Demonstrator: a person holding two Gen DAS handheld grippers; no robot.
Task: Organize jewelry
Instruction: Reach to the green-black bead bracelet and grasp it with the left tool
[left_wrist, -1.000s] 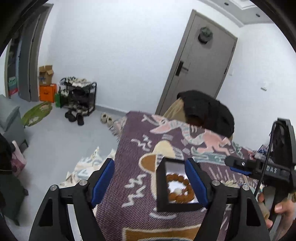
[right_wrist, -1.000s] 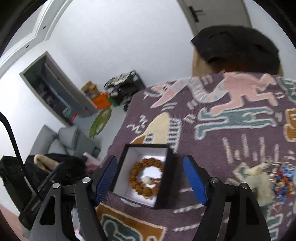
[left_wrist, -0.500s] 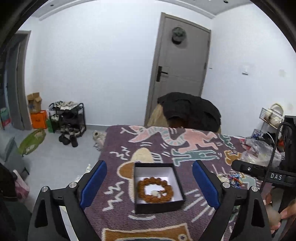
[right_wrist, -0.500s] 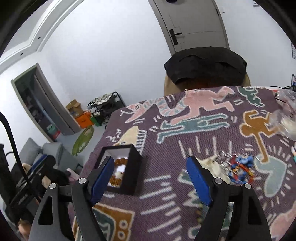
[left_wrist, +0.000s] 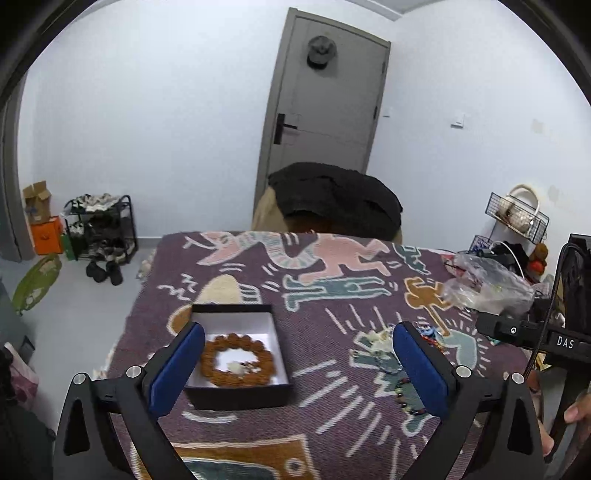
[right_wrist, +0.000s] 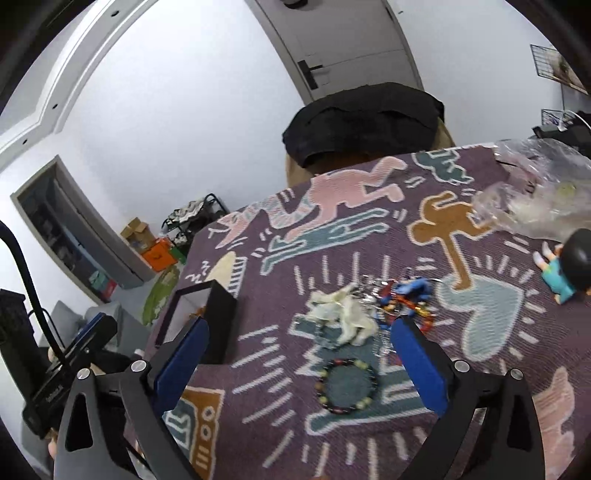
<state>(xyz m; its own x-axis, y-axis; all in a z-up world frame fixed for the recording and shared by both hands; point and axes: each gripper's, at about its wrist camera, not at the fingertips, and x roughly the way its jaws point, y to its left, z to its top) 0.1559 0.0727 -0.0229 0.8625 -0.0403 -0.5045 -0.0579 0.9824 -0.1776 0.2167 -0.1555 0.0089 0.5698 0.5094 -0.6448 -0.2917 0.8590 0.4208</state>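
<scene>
A black box (left_wrist: 236, 393) with a white lining lies on the patterned cloth and holds a brown bead bracelet (left_wrist: 236, 359). My left gripper (left_wrist: 295, 354) is open and empty, its left pad beside the box. In the right wrist view the box (right_wrist: 216, 325) is at the left. My right gripper (right_wrist: 297, 350) is open and empty above a dark multicoloured bead bracelet (right_wrist: 347, 384). Behind that bracelet lie a white crumpled piece (right_wrist: 343, 314) and a tangle of colourful jewelry (right_wrist: 402, 299).
A patterned purple cloth (left_wrist: 332, 295) covers the table. A clear plastic bag (right_wrist: 535, 199) and a small doll figure (right_wrist: 569, 266) lie at the right. A chair with a black garment (left_wrist: 332, 199) stands behind the table. The table's left edge drops to the floor.
Both grippers have swung right and back from the box. The right gripper, earlier framing the box, is now over the dark bead bracelet. The box stays put.
</scene>
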